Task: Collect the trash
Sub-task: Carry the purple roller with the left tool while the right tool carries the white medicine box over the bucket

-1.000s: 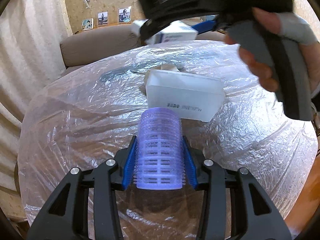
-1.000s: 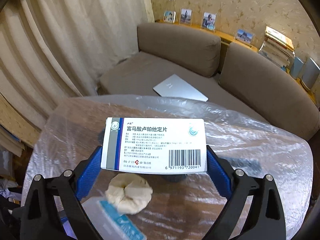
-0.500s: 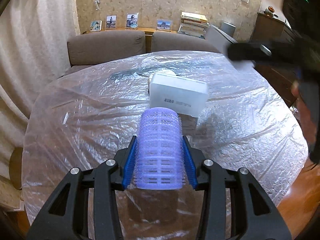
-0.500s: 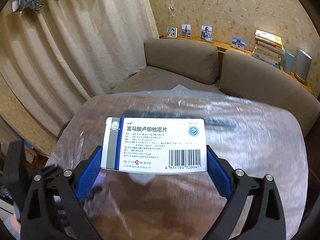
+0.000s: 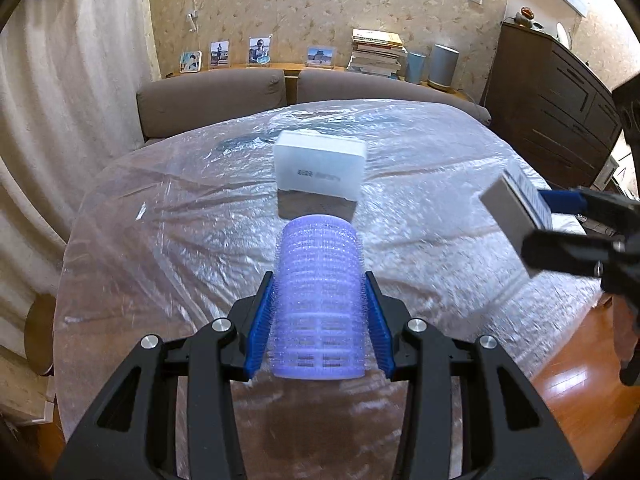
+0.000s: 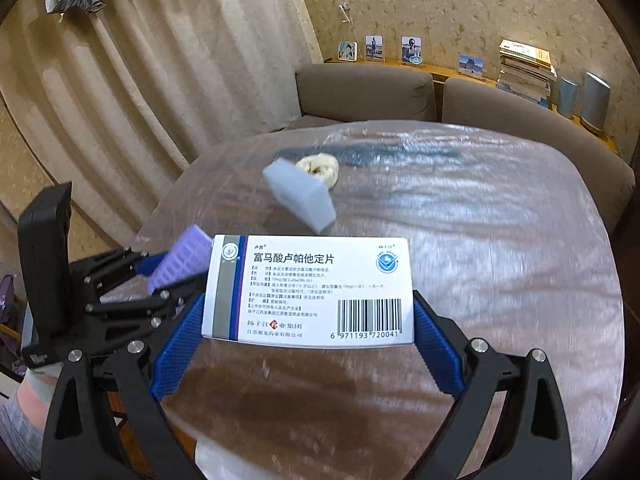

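Note:
My left gripper [image 5: 319,312] is shut on a purple hair roller [image 5: 318,300], held above the near part of the round table [image 5: 168,232]. My right gripper [image 6: 308,336] is shut on a white medicine box [image 6: 310,290] with blue print and a barcode; it also shows in the left wrist view [image 5: 516,204] at the right. A white plastic box [image 5: 320,170] lies in the middle of the table, also seen in the right wrist view [image 6: 302,194]. A crumpled beige tissue [image 6: 320,168] lies just behind it. The left gripper [image 6: 160,276] with the roller shows at left.
The table is covered with clear plastic film [image 5: 420,152]. A brown sofa [image 5: 216,96] stands behind it, with a shelf of photos and stacked books [image 5: 376,54]. A dark cabinet [image 5: 552,108] stands at the right, curtains [image 6: 140,80] at the left.
Both grippers have drawn back from the table centre. The right gripper with the medicine box has swung to the right side and lower. The white box and tissue now look farther away.

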Motion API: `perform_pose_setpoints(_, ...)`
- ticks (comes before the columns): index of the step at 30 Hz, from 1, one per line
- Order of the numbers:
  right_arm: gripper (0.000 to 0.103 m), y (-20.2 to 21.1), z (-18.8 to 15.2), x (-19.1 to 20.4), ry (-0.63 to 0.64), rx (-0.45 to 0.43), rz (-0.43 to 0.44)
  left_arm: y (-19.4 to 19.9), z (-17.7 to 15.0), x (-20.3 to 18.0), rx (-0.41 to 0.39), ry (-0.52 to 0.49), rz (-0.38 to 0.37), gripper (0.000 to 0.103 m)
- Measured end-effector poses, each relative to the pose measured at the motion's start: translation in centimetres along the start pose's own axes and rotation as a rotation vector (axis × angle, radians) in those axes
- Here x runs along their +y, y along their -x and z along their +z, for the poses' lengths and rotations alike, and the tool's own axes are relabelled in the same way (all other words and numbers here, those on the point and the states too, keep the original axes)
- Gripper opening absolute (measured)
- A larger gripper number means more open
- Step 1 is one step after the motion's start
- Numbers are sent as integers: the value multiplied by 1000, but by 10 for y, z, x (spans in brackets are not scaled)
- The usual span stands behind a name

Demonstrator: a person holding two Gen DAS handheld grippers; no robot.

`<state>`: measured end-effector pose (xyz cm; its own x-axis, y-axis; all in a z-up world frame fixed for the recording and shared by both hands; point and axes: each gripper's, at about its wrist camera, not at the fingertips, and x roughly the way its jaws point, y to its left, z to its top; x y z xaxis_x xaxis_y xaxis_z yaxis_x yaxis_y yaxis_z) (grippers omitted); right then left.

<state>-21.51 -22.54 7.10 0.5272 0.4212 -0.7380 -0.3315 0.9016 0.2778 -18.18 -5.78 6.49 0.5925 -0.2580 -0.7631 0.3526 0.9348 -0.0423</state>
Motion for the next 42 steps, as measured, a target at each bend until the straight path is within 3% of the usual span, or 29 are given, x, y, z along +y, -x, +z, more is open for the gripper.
perform_pose_setpoints(17,94,43,-85,29,35,54,18,42,-55,-34,16,-31,-30,44)
perform_pose_setpoints(42,94,63,-149,41,59,168,67,63,-121,-77,114,-130,-66,44)
